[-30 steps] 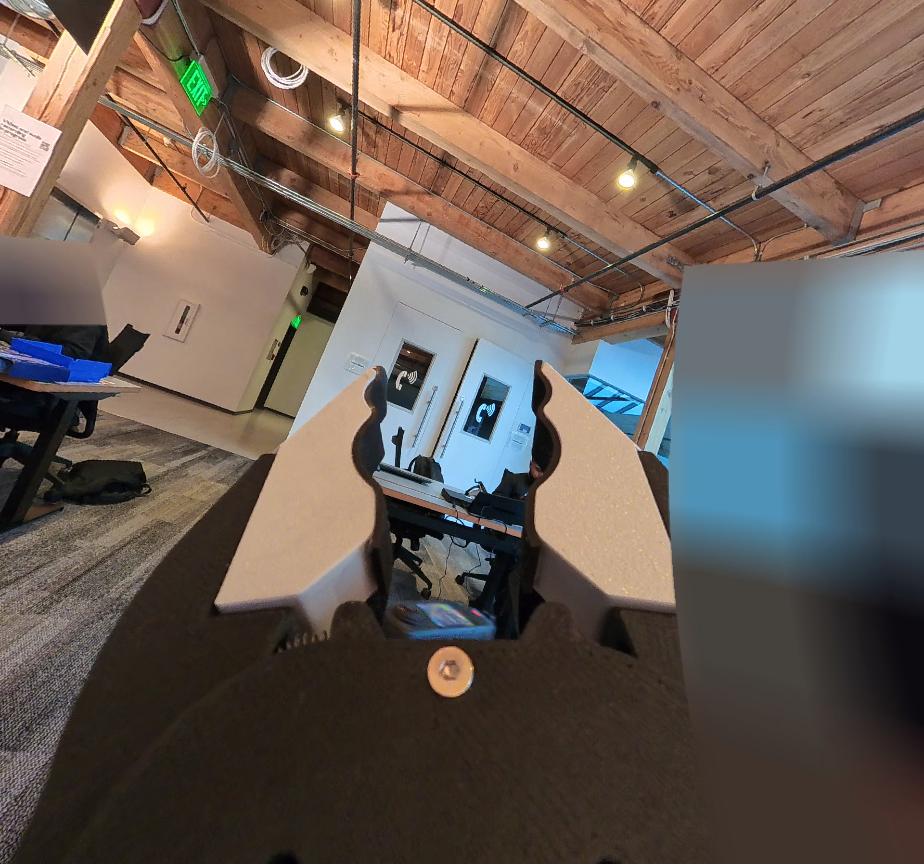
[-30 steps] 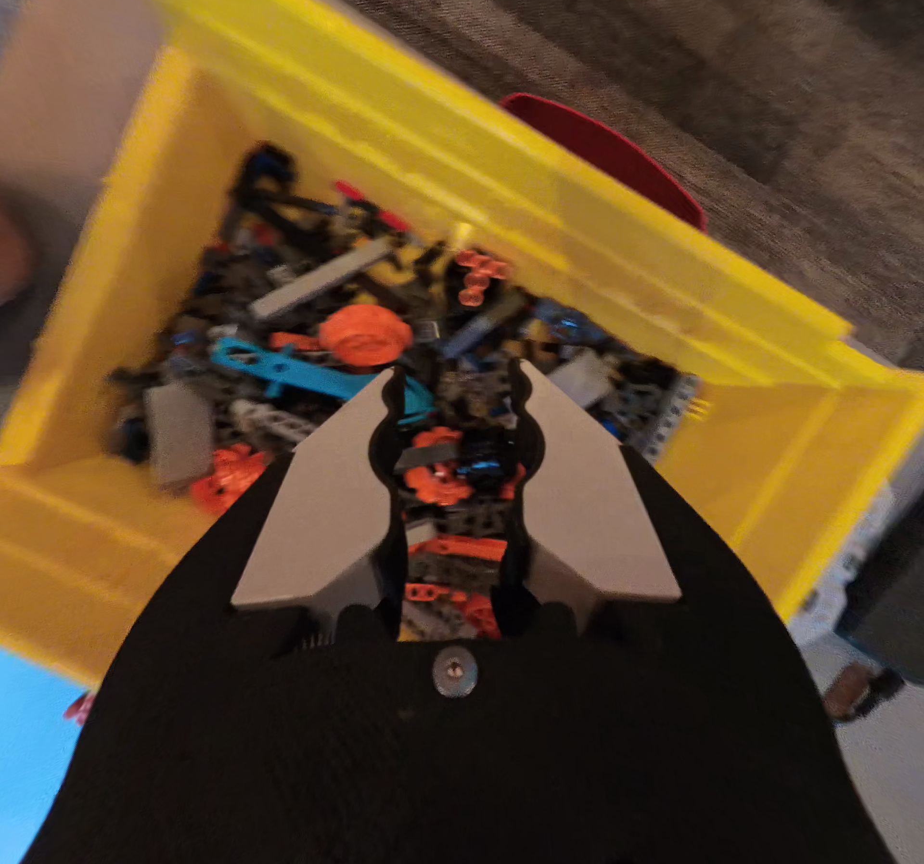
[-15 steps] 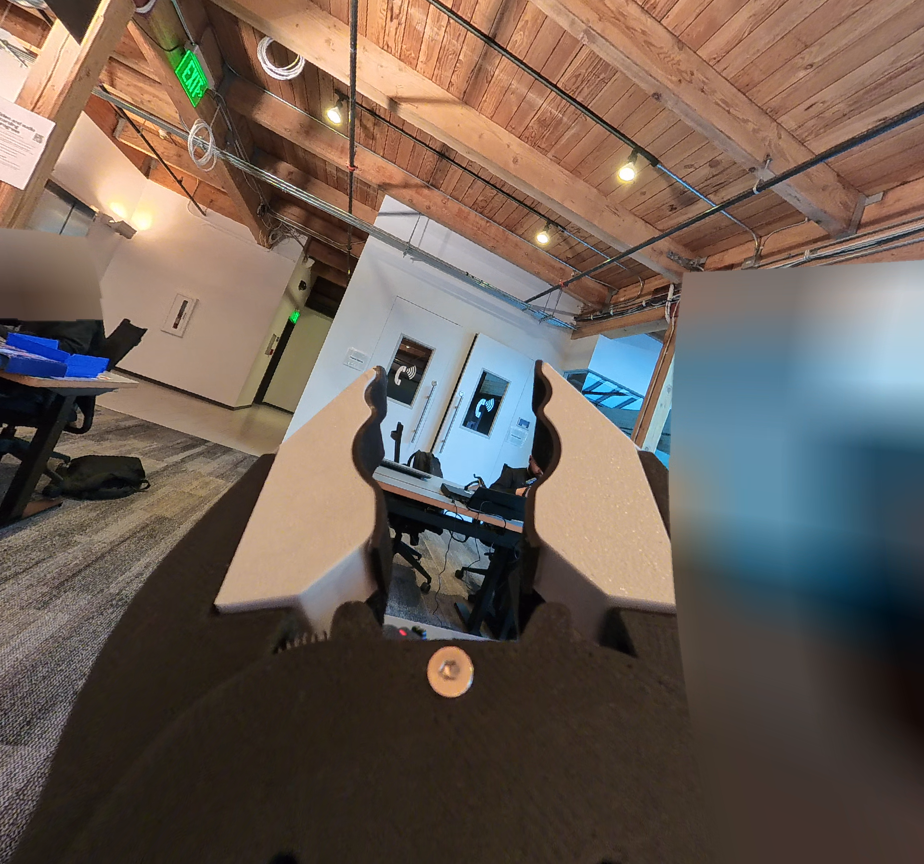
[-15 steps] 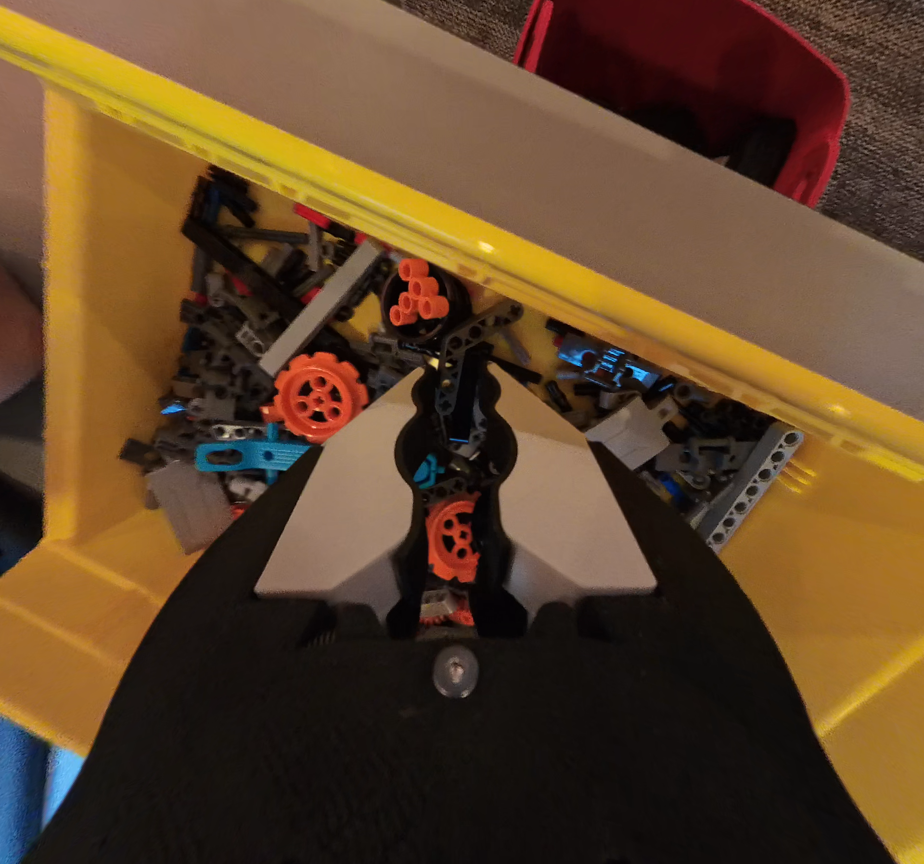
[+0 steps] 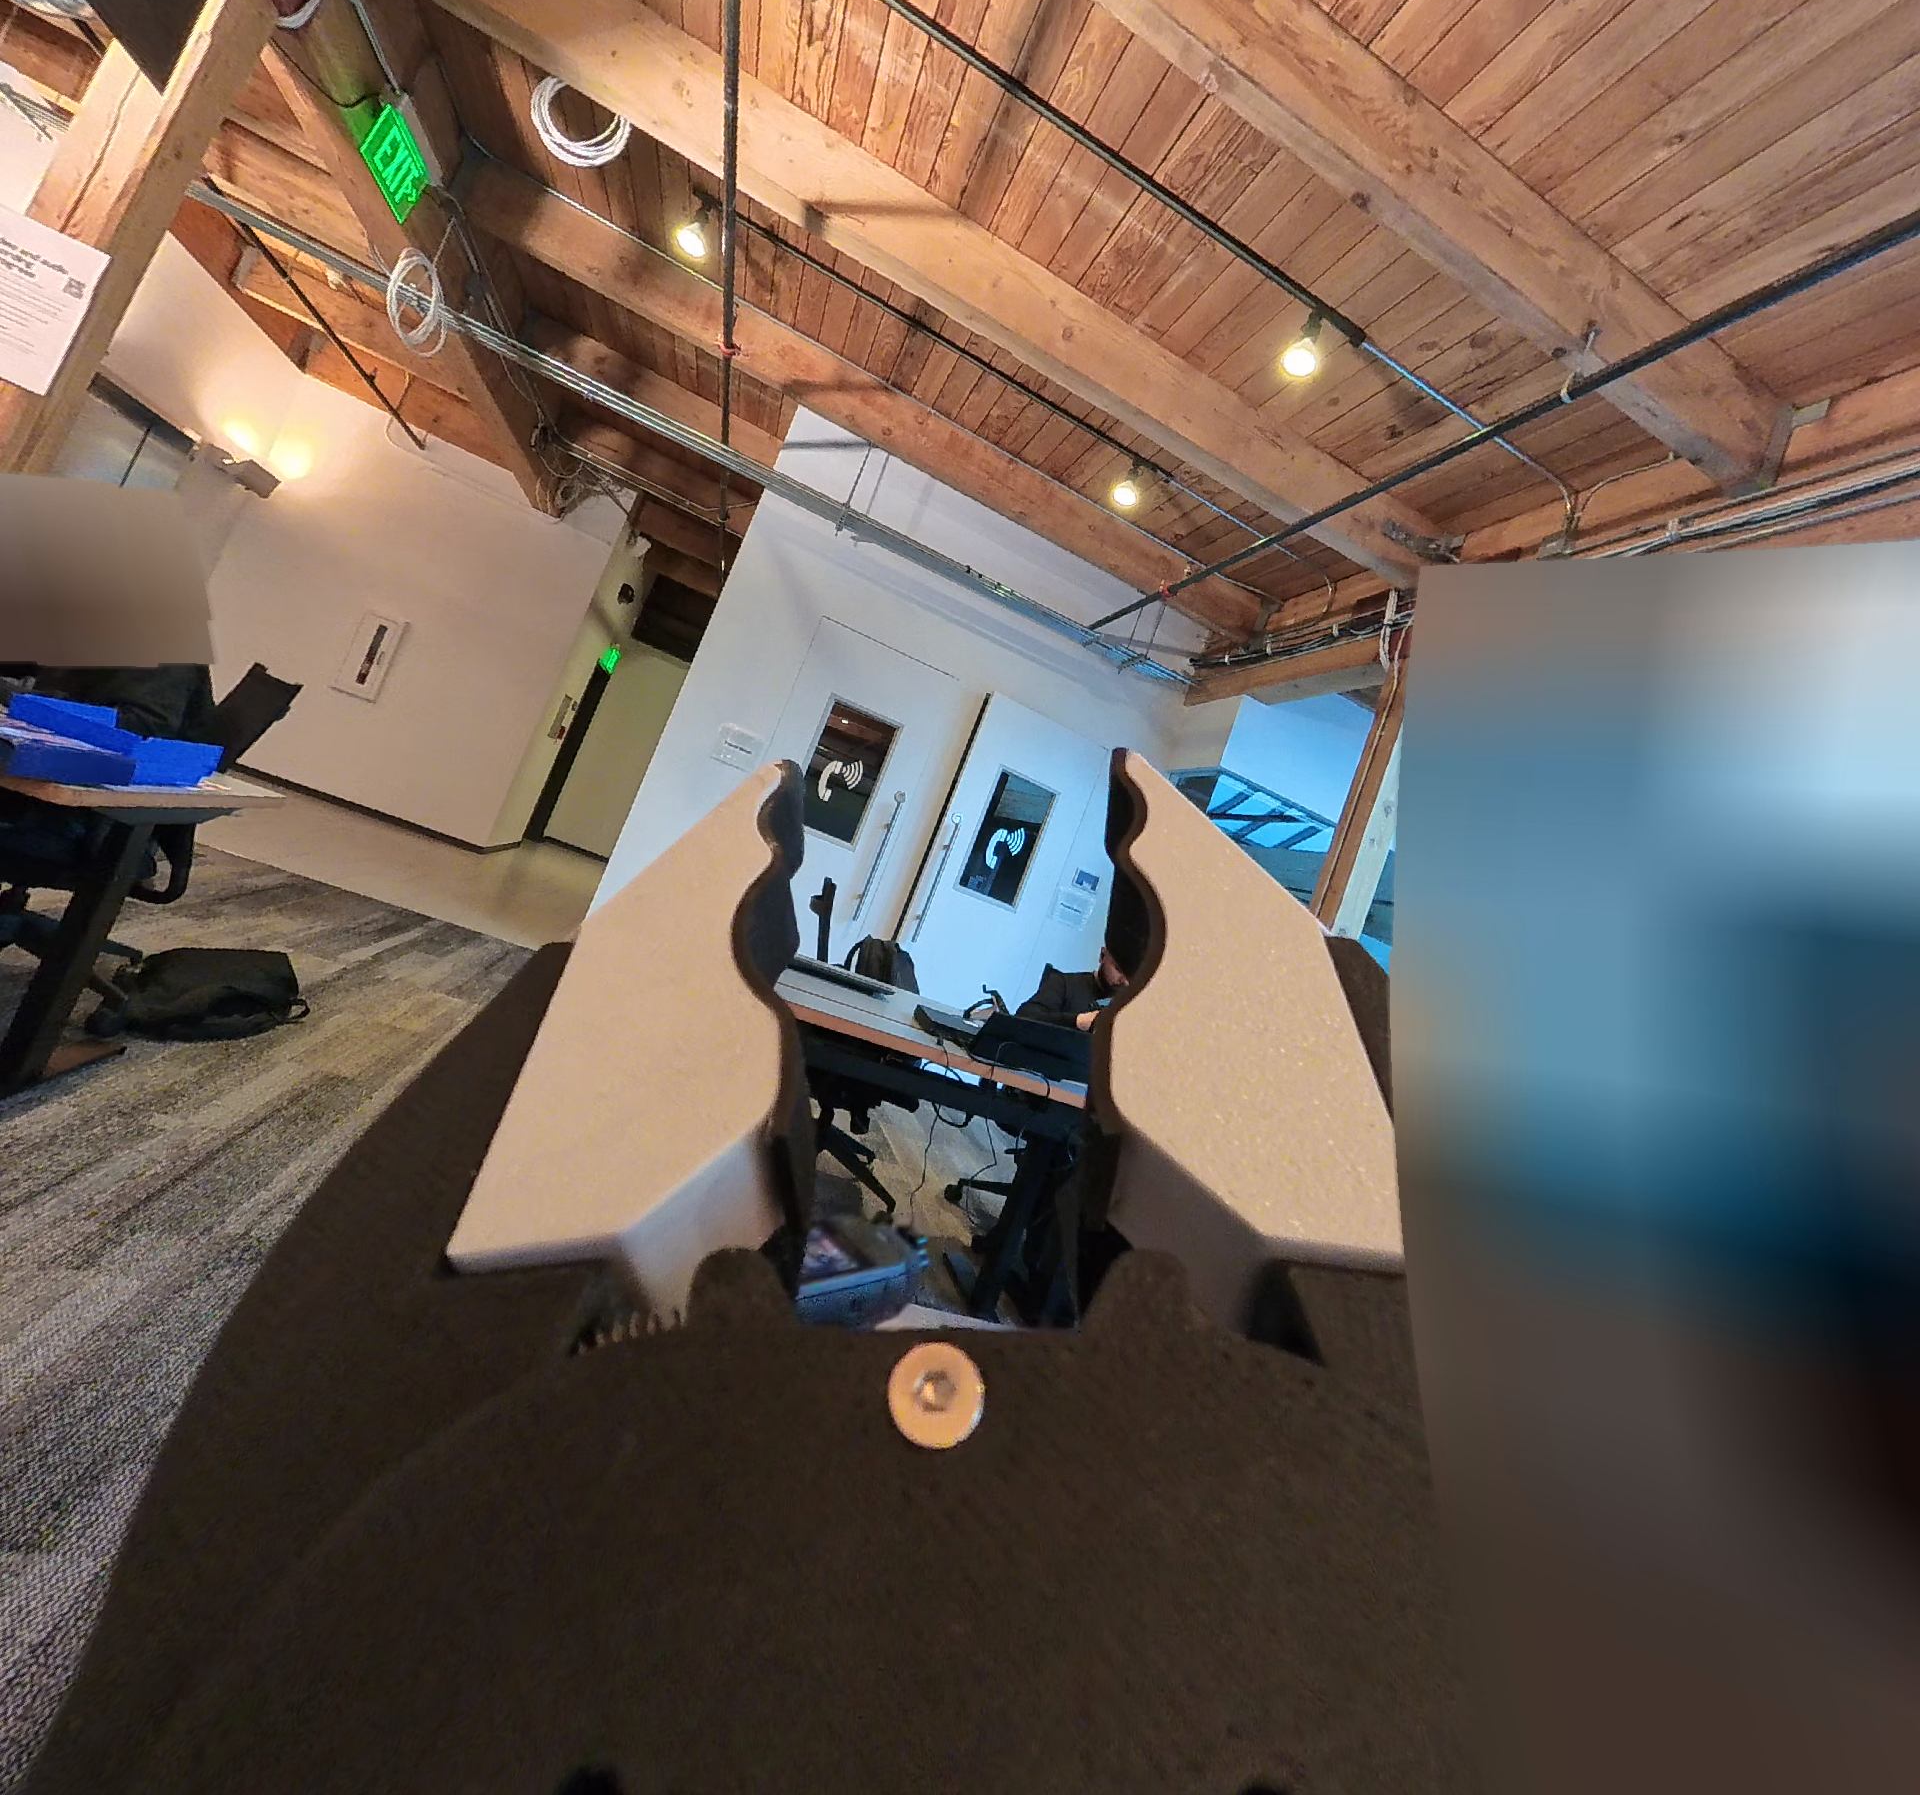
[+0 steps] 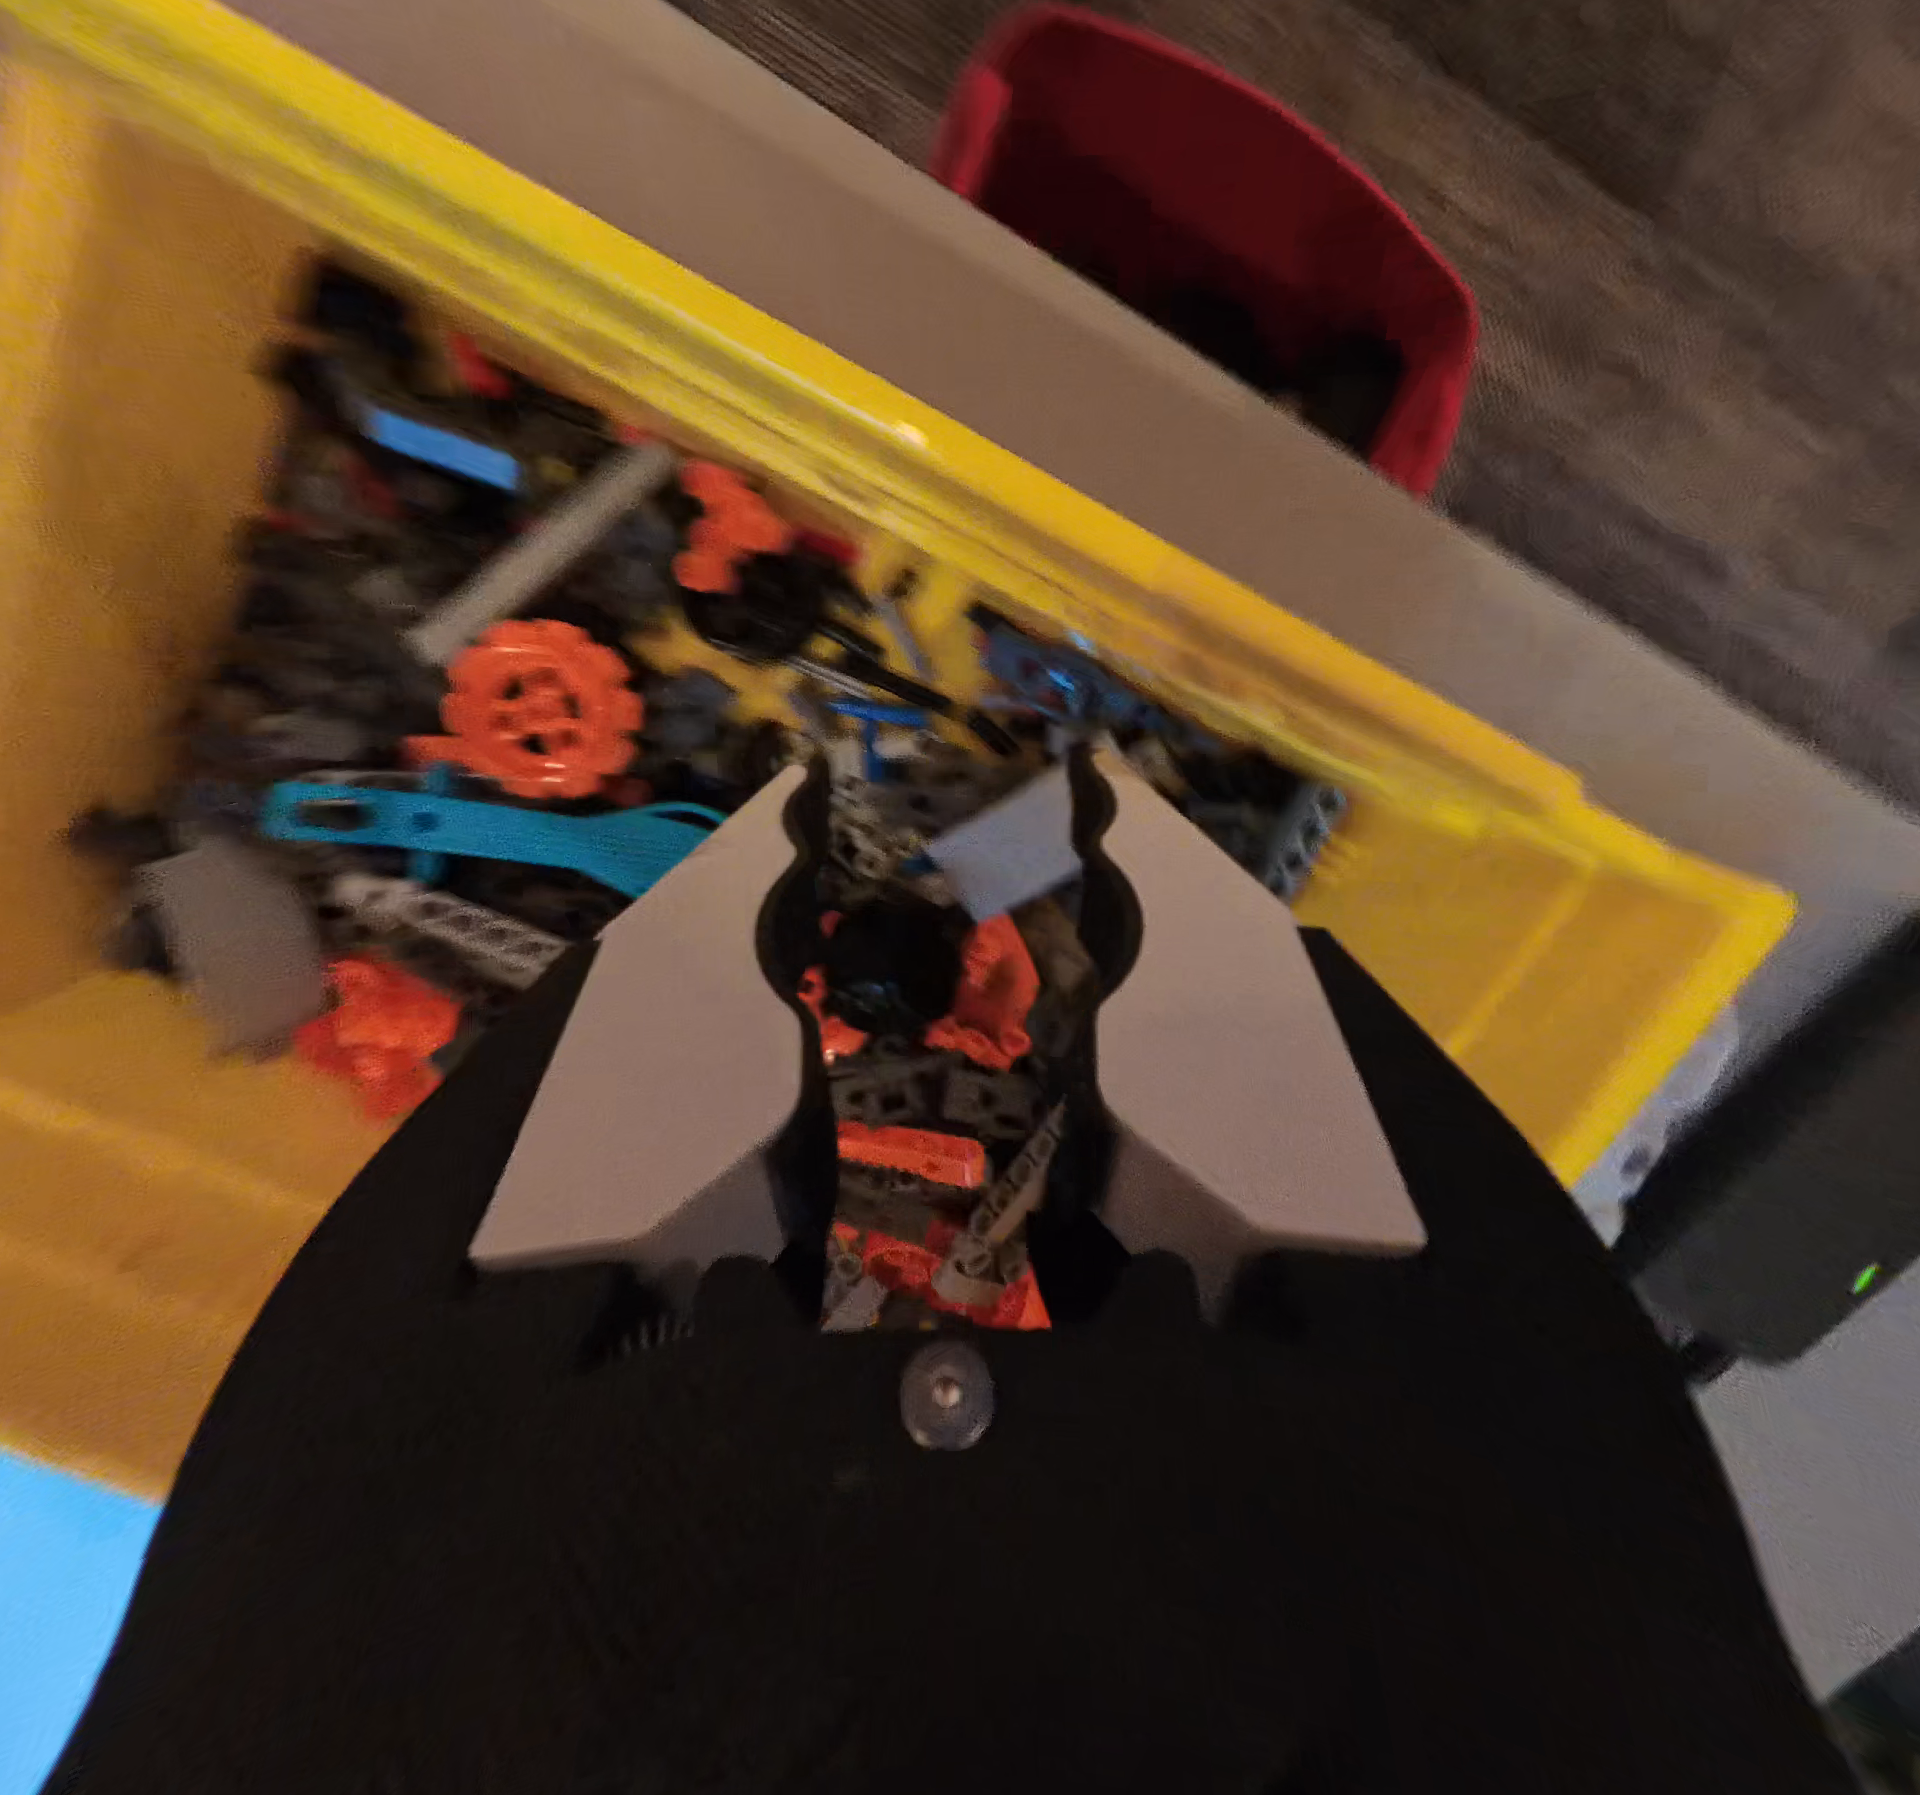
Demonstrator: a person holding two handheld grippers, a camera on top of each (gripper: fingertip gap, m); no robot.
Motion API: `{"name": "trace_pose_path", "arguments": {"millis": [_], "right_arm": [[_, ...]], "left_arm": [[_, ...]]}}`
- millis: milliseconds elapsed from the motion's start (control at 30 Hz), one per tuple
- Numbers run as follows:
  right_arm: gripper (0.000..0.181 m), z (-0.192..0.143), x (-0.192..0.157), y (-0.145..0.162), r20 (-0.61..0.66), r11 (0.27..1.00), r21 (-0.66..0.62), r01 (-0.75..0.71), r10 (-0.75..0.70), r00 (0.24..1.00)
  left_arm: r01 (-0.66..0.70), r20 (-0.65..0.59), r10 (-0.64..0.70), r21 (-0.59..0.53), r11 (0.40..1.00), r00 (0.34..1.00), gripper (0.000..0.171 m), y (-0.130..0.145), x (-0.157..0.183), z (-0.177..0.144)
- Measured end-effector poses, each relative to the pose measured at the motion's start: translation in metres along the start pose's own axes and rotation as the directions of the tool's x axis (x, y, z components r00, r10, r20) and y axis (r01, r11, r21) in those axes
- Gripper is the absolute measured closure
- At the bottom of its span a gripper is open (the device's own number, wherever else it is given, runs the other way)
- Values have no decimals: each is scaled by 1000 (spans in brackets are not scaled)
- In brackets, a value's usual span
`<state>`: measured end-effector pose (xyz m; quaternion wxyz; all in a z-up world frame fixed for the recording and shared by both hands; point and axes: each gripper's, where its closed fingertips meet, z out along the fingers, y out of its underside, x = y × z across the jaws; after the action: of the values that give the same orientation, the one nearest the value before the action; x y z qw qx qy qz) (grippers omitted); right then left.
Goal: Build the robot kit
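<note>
My right gripper (image 6: 943, 769) is open and hangs over a yellow bin (image 6: 727, 363) full of loose building parts. A black round part (image 6: 894, 966) with orange pieces around it shows in the gap between the fingers; the blur hides whether it touches them. An orange gear (image 6: 535, 706), a teal beam (image 6: 468, 826) and a grey plate (image 6: 1008, 857) lie near the fingertips. My left gripper (image 5: 948, 774) is open and empty. It points up across an office room towards the wooden ceiling.
The yellow bin stands on a grey table (image 6: 935, 218). A red bin (image 6: 1226, 218) sits on the carpet beyond the table edge. A black device (image 6: 1787, 1174) is at the right. In the left wrist view, a desk with blue trays (image 5: 83, 758) stands left, and a desk (image 5: 883, 1007) with a seated person (image 5: 1081, 992) lies ahead. Tip to tip, the grippers are about 40 cm apart. To reach the grey plate (image 6: 1008, 857) in a straight line is about 4 cm for my right fingers, about 40 cm for my left. Measured from the fingertips, the orange gear (image 6: 535, 706) is 8 cm or so from the right gripper and 40 cm from the left.
My right gripper's fingers were nearly shut around a black beam deep in the bin; now they are spread wide and the view is blurred by motion. The left gripper has barely moved.
</note>
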<state>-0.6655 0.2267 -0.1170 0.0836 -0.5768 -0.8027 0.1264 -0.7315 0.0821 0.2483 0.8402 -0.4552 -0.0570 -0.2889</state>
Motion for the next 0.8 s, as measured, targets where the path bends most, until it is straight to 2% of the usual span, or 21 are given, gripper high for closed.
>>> {"name": "trace_pose_path", "arguments": {"millis": [100, 167, 200, 267, 333, 400, 433, 533, 667, 733, 800], "right_arm": [[113, 19, 12, 22, 17, 972, -42, -229, 230, 973], [112, 28, 16, 35, -13, 945, -74, -318, 318, 948], [113, 31, 18, 37, -43, 945, -77, -319, 317, 948], [144, 31, 15, 40, -76, 961, -91, -263, 256, 964], [151, 29, 15, 43, -108, 973, -113, -202, 190, 976], [175, 23, 19, 45, -133, 978, -113, -176, 161, 978], [180, 20, 19, 44, -121, 981, -94, -172, 160, 980], [181, 13, 12, 46, -51, 980, -95, -175, 171, 984], [181, 3, -35, 39, 202, 989, -74, -131, 144, 969], [181, -6, -71, 37, 365, 997, -55, -46, 63, 929], [179, -13, -94, 43, 438, 998, -32, 63, -42, 898]], "left_arm": [[2, -1, -2, 4, 1000, 1000, 116, -1, 0, -1], [3, -1, -3, 6, 1000, 1000, 116, -1, 0, -1], [2, -3, -2, 5, 1000, 1000, 116, -1, 0, 0], [-2, -4, 2, -2, 1000, 1000, 116, 0, 1, 0], [-3, -5, 3, -5, 1000, 1000, 116, 1, 2, 1], [0, -6, 0, -7, 1000, 1000, 116, 1, 2, 1], [0, -7, 0, -7, 1000, 1000, 116, 1, 2, 1], [0, -5, 0, -2, 1000, 1000, 116, 0, 1, 0], [3, -5, -3, -1, 1000, 1000, 116, 0, 0, 0], [3, -7, -3, 0, 1000, 1000, 116, 0, 1, 0], [1, -6, -1, 2, 1000, 1000, 116, -1, 1, 0]]}}
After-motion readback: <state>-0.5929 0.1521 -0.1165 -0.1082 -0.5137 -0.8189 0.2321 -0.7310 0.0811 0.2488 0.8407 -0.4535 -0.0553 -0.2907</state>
